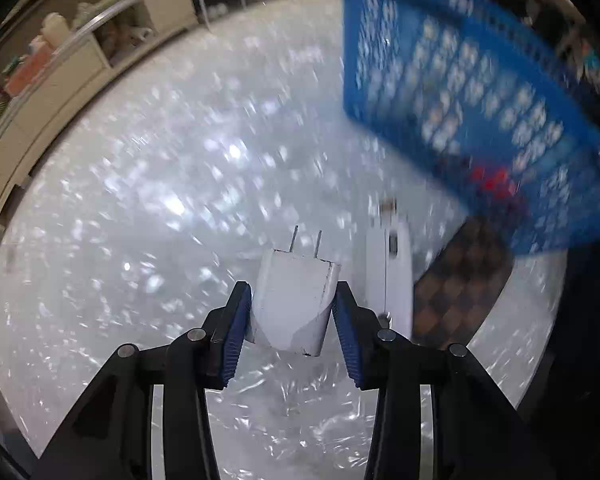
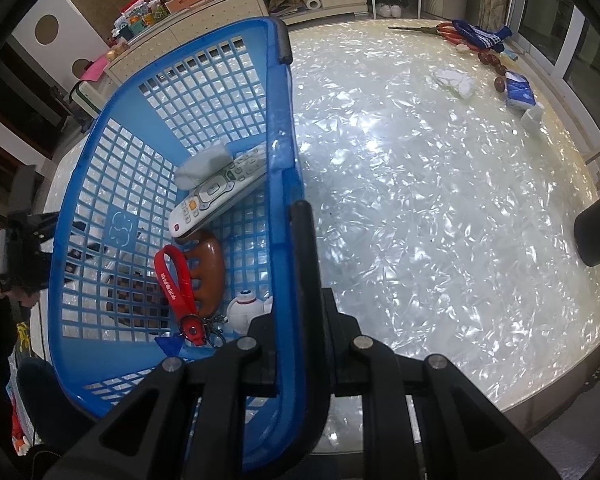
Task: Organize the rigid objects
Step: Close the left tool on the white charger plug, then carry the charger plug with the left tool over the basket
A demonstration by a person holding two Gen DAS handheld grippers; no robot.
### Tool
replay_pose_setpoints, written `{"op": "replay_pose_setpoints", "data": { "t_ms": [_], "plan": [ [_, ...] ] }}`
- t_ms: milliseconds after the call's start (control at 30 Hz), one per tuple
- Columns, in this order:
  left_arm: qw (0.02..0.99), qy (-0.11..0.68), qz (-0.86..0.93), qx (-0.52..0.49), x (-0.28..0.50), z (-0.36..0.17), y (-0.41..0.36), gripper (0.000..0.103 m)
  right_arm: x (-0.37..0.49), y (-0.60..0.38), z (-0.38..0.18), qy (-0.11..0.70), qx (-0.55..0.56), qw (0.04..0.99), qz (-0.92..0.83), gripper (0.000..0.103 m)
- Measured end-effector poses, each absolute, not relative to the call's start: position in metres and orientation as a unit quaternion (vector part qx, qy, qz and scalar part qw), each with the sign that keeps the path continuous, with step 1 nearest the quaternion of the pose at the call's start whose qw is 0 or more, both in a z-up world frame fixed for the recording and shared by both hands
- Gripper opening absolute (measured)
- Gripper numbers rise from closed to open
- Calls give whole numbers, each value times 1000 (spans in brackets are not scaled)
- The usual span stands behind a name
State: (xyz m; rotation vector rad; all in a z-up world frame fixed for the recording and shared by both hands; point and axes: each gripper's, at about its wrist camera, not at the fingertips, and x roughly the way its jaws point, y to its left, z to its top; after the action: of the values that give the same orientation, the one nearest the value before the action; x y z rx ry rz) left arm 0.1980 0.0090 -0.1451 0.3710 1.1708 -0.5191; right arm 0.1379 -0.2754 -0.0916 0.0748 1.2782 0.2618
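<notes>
Left wrist view shows the left gripper (image 1: 293, 312) pinching a white charger (image 1: 296, 300) between its blue pads (image 1: 236, 332), prongs pointing far, above the pearly table (image 1: 140, 200); to its right lie a white device (image 1: 392, 272) and a checkered wallet (image 1: 460, 288), with the blue basket (image 1: 480, 92) blurred at far right; in the right wrist view the right gripper (image 2: 290, 240) is clamped on the basket's rim (image 2: 284, 152); inside lie a remote (image 2: 220, 192), a red strap (image 2: 174, 280) and a brown wooden piece (image 2: 210, 268).

Black tool (image 1: 292, 312), ribbed blue pads (image 1: 236, 340)
</notes>
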Motion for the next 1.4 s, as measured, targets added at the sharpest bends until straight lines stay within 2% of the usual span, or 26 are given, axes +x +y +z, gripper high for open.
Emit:
{"op": "replay_pose_setpoints", "data": {
  "t_ms": [300, 733, 933, 1400],
  "plan": [
    [815, 475, -276, 186, 184, -66, -14, 46, 137, -274, -90, 594, 32, 795, 119, 15],
    [808, 402, -361, 236, 162, -1, -105, 46, 135, -272, -84, 590, 22, 799, 115, 15],
    [798, 387, -390, 248, 161, -6, -143, 46, 134, -273, -84, 589, 21, 800, 113, 15],
    [747, 452, -421, 246, 176, -79, -191, 46, 132, -269, -85, 587, 14, 802, 108, 15]
  ]
}}
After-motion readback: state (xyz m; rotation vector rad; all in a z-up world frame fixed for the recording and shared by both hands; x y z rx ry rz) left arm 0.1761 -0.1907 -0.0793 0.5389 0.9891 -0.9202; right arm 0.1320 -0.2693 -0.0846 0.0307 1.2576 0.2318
